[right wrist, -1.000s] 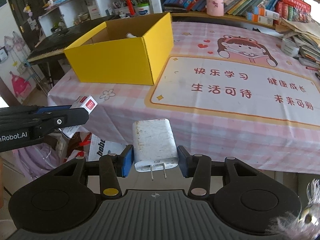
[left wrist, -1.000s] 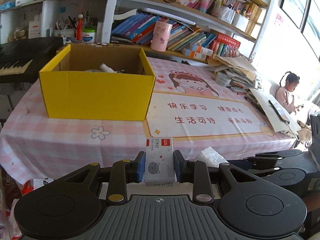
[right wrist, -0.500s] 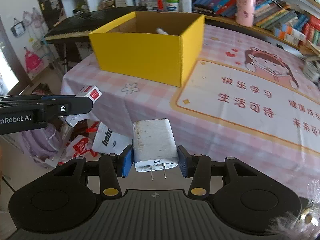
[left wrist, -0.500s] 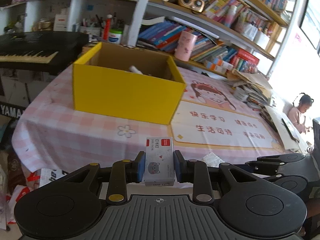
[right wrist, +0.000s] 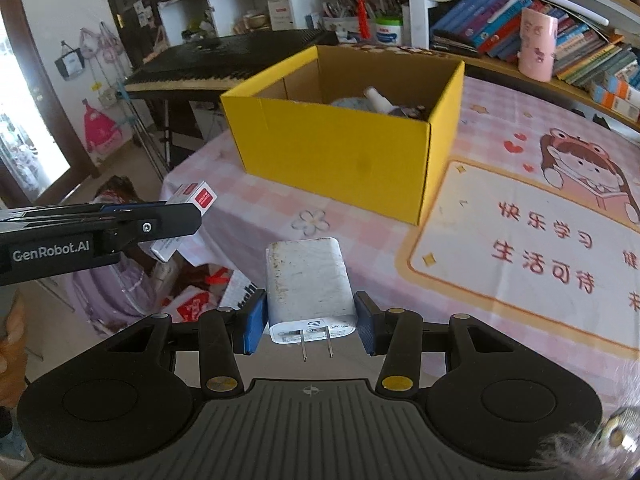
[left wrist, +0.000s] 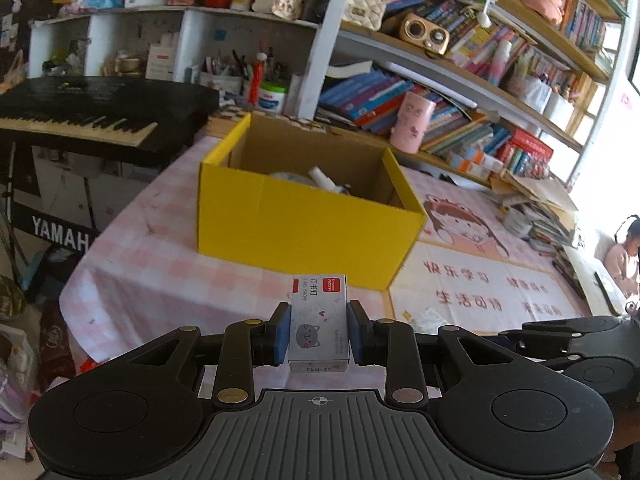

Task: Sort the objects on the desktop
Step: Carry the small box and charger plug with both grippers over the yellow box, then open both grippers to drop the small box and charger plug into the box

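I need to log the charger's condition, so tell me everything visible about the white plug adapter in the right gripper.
The white plug adapter is a flat, rounded-corner block of plastic, its broad face scuffed with grey smudges. Two metal prongs stick out of its near end toward the camera, below small printed marks. It is clamped at that end by the right gripper, whose blue-padded jaws press both narrow sides. It hangs in the air before the table's edge, touching nothing else.

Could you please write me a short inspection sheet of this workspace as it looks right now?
Surface: table under a pink checked cloth with a cartoon mat.
Job's things: open yellow box with items inside; staple box; white charger.
Clutter: pink cup and papers at the table's far edge.
Grippers: left gripper shut on the staple box; right gripper shut on the charger.
Cables: nothing seen.
Surroundings: bookshelves, keyboard, seated person.
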